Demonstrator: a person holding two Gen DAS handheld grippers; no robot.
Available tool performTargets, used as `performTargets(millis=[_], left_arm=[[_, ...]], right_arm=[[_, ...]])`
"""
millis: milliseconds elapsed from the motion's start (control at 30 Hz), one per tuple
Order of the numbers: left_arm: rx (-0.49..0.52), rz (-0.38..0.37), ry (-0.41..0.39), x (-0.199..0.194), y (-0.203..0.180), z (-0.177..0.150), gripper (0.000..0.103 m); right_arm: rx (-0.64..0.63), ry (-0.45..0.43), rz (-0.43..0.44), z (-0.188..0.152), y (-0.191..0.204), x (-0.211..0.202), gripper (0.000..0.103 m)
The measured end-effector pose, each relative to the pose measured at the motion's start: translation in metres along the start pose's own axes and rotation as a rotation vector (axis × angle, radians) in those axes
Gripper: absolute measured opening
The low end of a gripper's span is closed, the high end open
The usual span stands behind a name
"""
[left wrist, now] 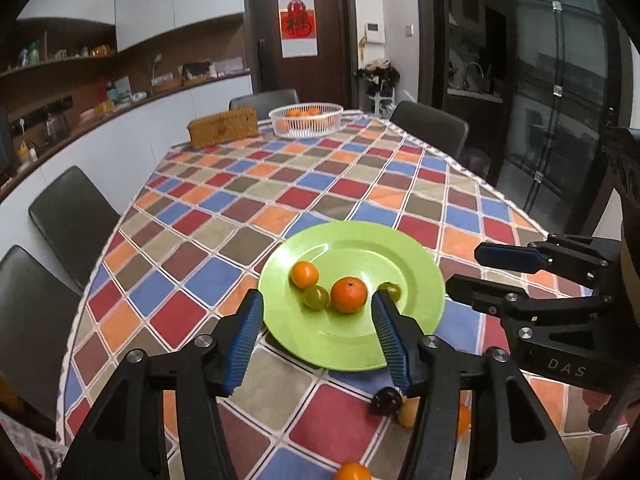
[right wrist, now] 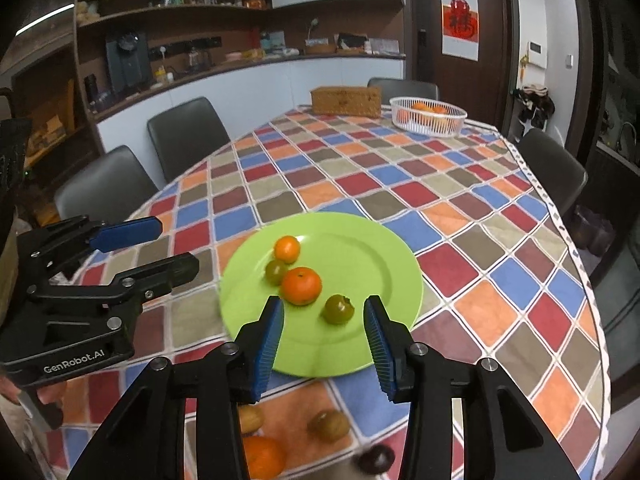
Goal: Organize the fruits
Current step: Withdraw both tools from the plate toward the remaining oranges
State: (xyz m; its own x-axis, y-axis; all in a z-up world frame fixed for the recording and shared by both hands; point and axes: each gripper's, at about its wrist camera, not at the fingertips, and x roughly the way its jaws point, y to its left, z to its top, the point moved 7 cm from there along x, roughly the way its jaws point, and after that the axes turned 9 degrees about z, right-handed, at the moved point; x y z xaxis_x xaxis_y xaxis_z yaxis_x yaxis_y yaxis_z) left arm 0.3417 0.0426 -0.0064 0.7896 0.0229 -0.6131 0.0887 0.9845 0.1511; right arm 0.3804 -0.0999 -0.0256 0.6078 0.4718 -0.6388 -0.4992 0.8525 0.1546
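The plate (right wrist: 384, 240) holds four fruits: two oranges (right wrist: 301, 285) and two green tomatoes (right wrist: 338, 309), the tomatoes at 9 and 5 o'clock of the bigger orange. Both the left gripper (left wrist: 318, 334) and the right gripper (right wrist: 324, 338) hover empty, fingers apart. A basket (right wrist: 428, 122) of oranges sits at the table's far end.

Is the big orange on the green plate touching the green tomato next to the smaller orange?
Apart. The left wrist view shows a thin strip of green plate between the big orange and the green tomato; both lie on the plate.

The plate (left wrist: 416, 276) is lime green, holding two orange mandarins (left wrist: 348, 294) and two olive-green tomatoes (left wrist: 315, 297). The tablecloth (left wrist: 248, 200) is a diamond check of red, blue, orange, brown and beige with white lines. Gripper pads (left wrist: 243, 340) are blue on black.
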Motion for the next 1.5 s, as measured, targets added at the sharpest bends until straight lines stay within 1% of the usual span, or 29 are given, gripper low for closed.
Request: performTargets(millis=[67, 133, 233, 300, 400, 433, 567, 700, 800, 833, 967, 1033, 1267, 1500], left_arm=[[0.002, -0.007, -0.020, -0.014, 0.000, -0.001, 0.059], [0.002, -0.016, -0.032, -0.026, 0.000, -0.004, 0.060], [0.002, -0.008, -0.041, -0.039, 0.002, -0.012, 0.062], [-0.005, -0.008, -0.044, -0.048, 0.003, -0.019, 0.066], [-0.017, -0.002, -0.047, -0.059, 0.004, -0.029, 0.070], [-0.020, 0.002, -0.046, -0.063, 0.005, -0.034, 0.070], [-0.029, 0.018, -0.049, -0.075, 0.008, -0.048, 0.075], [-0.025, 0.037, -0.054, -0.084, 0.010, -0.060, 0.076], [-0.028, 0.044, -0.062, -0.090, 0.011, -0.068, 0.077], [-0.026, 0.049, -0.064, -0.092, 0.010, -0.072, 0.078], [-0.020, 0.054, -0.064, -0.092, 0.008, -0.086, 0.079], [-0.013, 0.052, -0.053, -0.090, 0.005, -0.095, 0.079], [0.015, 0.030, -0.007, -0.078, -0.004, -0.124, 0.079], [0.070, -0.009, 0.007, -0.064, -0.016, -0.140, 0.079]], right_arm=[[-0.003, -0.014, 0.004, 0.000, 0.006, -0.009, 0.044], [-0.011, -0.032, 0.003, -0.001, 0.012, -0.019, 0.048], [-0.028, -0.054, -0.003, -0.004, 0.021, -0.032, 0.049], [-0.036, -0.063, -0.006, -0.007, 0.028, -0.041, 0.049], [-0.040, -0.073, -0.002, -0.013, 0.035, -0.049, 0.057], [-0.043, -0.076, 0.000, -0.016, 0.039, -0.052, 0.057], [-0.060, -0.073, 0.005, -0.026, 0.048, -0.057, 0.057], [-0.069, -0.070, 0.009, -0.036, 0.055, -0.060, 0.057], [-0.075, -0.073, 0.007, -0.045, 0.060, -0.063, 0.062], [-0.079, -0.079, 0.001, -0.049, 0.061, -0.064, 0.063], [-0.081, -0.084, -0.006, -0.061, 0.064, -0.066, 0.063], [-0.091, -0.077, -0.009, -0.067, 0.066, -0.064, 0.066], [-0.105, -0.006, -0.010, -0.095, 0.066, -0.052, 0.067], [-0.113, 0.040, -0.011, -0.113, 0.064, -0.039, 0.067]])
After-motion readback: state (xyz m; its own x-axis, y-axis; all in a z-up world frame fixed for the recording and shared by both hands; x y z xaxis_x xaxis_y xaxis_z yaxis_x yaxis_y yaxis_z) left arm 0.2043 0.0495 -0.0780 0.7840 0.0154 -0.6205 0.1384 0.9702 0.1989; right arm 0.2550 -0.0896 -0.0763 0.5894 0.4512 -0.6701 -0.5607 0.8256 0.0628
